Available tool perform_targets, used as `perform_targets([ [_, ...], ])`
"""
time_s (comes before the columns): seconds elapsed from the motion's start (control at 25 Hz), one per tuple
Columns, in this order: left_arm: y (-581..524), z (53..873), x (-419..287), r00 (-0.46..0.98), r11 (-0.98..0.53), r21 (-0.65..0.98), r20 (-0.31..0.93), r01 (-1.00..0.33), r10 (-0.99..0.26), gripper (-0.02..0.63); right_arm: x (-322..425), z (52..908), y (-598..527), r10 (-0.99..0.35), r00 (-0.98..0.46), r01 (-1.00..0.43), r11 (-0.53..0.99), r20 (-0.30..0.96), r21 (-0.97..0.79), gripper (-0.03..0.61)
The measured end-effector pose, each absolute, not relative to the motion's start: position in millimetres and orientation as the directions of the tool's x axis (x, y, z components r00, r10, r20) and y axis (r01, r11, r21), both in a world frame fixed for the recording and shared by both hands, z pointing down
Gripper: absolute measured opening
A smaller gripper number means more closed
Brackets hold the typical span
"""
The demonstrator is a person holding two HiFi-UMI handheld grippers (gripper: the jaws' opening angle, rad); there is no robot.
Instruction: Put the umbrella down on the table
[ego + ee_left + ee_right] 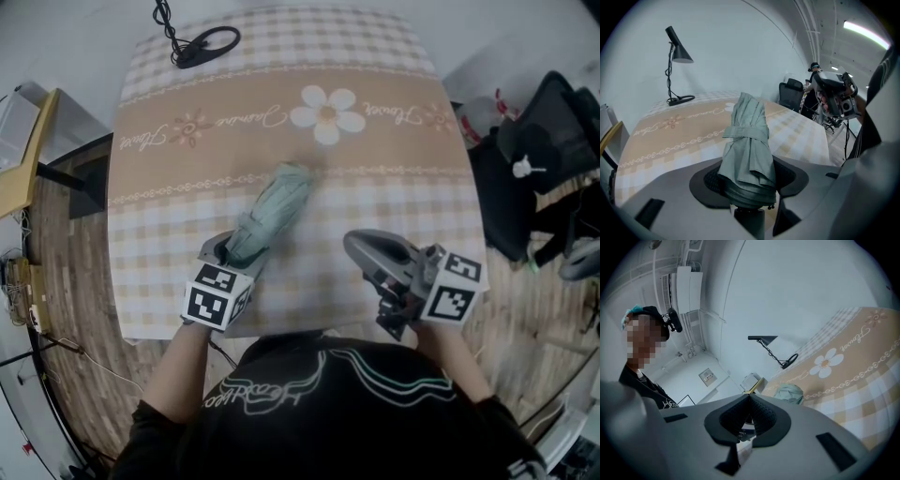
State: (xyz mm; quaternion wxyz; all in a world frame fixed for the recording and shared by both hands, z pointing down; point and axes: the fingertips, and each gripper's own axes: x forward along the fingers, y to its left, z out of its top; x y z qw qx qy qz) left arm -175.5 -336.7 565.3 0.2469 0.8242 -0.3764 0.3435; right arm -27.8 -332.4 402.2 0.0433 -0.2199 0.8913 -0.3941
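Your left gripper (234, 251) clamps the near end of the folded green umbrella (277, 202), which slants low over the middle of the table (394, 141) and awaits release, while your right gripper (356, 246) is closed and empty.

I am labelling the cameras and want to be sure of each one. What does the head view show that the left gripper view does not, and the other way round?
Only the head view: the square-marker cubes on the left gripper and the right gripper.
Only the left gripper view: the lamp shade, the strap around the umbrella, and the left gripper's dark pads pressed on its lower end.
Both: the folded green umbrella, the checked tablecloth and the lamp base.
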Motion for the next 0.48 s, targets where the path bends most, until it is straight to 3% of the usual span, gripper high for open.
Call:
perform_targets([
  [0.48, -334, 601, -178, 0.453, -0.555, 0.183, 0.797, -0.811, -0.399, 0.241, -37, 405, -347, -0.438, -0.893, -0.37, 0.588, 0.101, -0.719, 0.012],
])
